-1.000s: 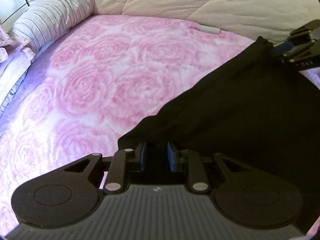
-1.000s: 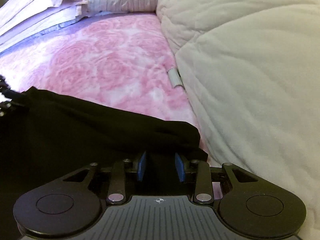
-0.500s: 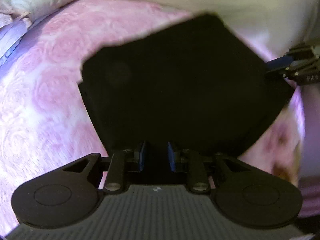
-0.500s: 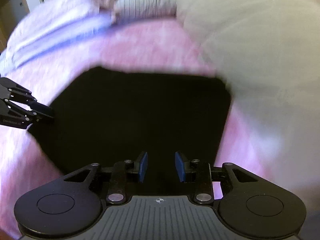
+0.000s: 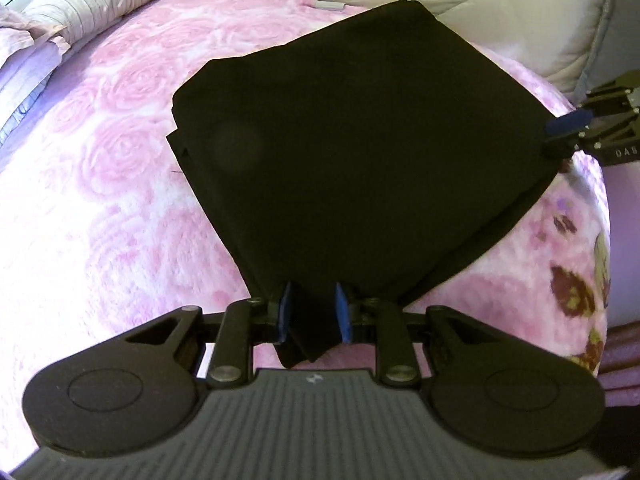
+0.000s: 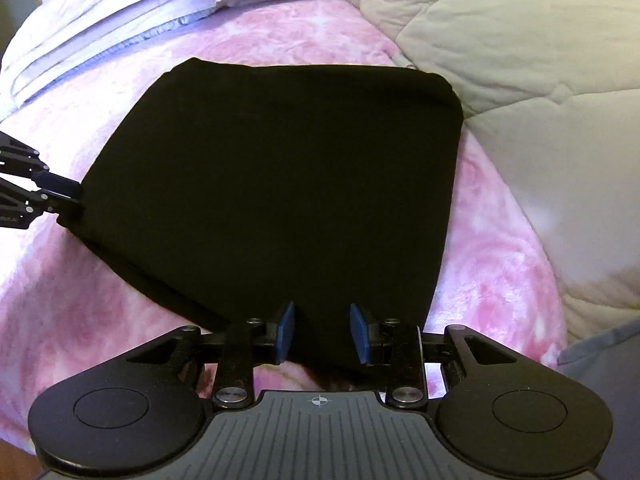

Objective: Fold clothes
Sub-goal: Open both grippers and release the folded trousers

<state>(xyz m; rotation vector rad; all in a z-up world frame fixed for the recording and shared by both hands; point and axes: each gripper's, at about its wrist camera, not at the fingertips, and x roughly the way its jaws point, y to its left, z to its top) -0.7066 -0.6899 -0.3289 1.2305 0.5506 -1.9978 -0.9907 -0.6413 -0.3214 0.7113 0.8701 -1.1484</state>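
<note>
A black garment (image 5: 360, 152) lies folded flat as a rough square on the pink rose-patterned bed cover (image 5: 100, 200); it also shows in the right wrist view (image 6: 280, 184). My left gripper (image 5: 312, 314) is shut on the garment's near-left corner, with cloth bunched between the blue pads. My right gripper (image 6: 322, 332) is shut on the near-right corner. Each gripper shows in the other's view at the cloth's edge: the right one (image 5: 572, 132) and the left one (image 6: 60, 200).
A cream quilted duvet (image 6: 520, 60) is piled along the far and right side of the bed. Striped and lilac pillows (image 6: 140, 12) lie at the head. A small grey object (image 5: 329, 5) lies at the duvet's edge. The bed's edge (image 5: 600, 260) falls away at right.
Both grippers pulled the garment's held edge back toward me over itself. The cloth went from a raised sheet to a flat folded square on the bed.
</note>
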